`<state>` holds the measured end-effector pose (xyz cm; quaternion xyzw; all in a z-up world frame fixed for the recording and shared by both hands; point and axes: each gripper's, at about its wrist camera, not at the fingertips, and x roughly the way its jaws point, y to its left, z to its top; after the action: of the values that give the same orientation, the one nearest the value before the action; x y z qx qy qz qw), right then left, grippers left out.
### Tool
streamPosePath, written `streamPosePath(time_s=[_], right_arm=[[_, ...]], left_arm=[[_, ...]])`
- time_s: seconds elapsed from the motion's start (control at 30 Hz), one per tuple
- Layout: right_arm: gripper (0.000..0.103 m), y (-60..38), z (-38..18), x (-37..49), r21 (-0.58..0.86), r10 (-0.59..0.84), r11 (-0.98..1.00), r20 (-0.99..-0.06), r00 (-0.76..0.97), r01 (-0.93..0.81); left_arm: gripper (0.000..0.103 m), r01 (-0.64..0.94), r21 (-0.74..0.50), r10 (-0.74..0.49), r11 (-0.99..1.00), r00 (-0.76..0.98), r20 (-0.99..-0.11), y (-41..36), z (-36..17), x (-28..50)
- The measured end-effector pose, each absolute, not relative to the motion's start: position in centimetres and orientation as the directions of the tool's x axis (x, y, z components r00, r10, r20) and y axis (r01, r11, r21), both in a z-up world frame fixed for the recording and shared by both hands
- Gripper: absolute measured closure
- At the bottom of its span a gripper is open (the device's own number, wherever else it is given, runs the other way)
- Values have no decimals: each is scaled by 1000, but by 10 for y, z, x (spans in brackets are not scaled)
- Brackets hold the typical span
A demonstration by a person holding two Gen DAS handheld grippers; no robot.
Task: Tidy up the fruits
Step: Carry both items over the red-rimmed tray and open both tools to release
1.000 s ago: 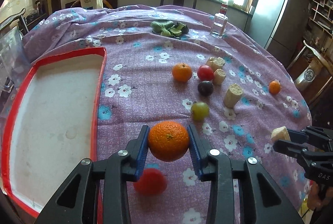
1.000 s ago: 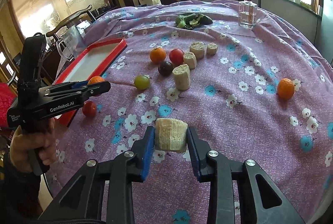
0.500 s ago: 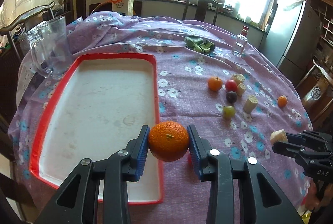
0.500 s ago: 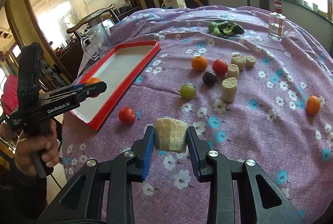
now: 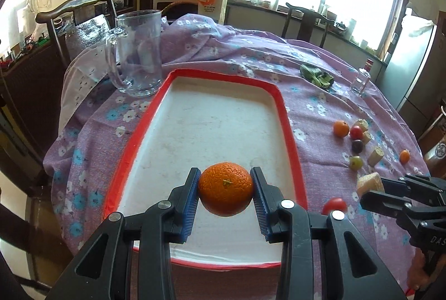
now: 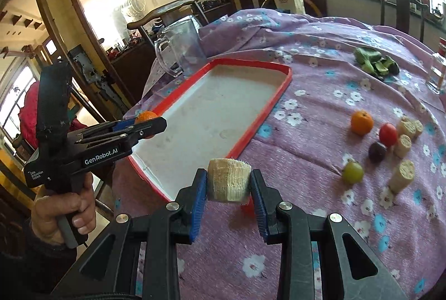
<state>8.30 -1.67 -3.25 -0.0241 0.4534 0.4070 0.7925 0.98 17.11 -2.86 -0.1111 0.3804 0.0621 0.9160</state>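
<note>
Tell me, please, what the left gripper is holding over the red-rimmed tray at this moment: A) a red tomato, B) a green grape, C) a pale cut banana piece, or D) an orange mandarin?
D: the left gripper is shut on the orange mandarin, which hangs above the white floor of the red-rimmed tray, while the pale banana piece sits in the right gripper.

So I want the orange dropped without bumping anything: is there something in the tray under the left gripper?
Nothing visible. The left gripper holds the orange over the near end of the tray, whose white floor is bare. The glass mug stands outside its far corner.
</note>
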Motion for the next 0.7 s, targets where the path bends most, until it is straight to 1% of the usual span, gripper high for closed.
streamPosePath(time_s=[0.3, 0.7], right_arm=[[71, 44, -38, 102, 335, 636, 619, -745, 203, -711], [71, 86, -66, 130, 312, 584, 623, -795, 161, -717]], left_arm=[[67, -240, -169, 42, 956, 682, -730, 199, -39, 14], [67, -260, -174, 37, 950, 646, -762, 212, -60, 30]])
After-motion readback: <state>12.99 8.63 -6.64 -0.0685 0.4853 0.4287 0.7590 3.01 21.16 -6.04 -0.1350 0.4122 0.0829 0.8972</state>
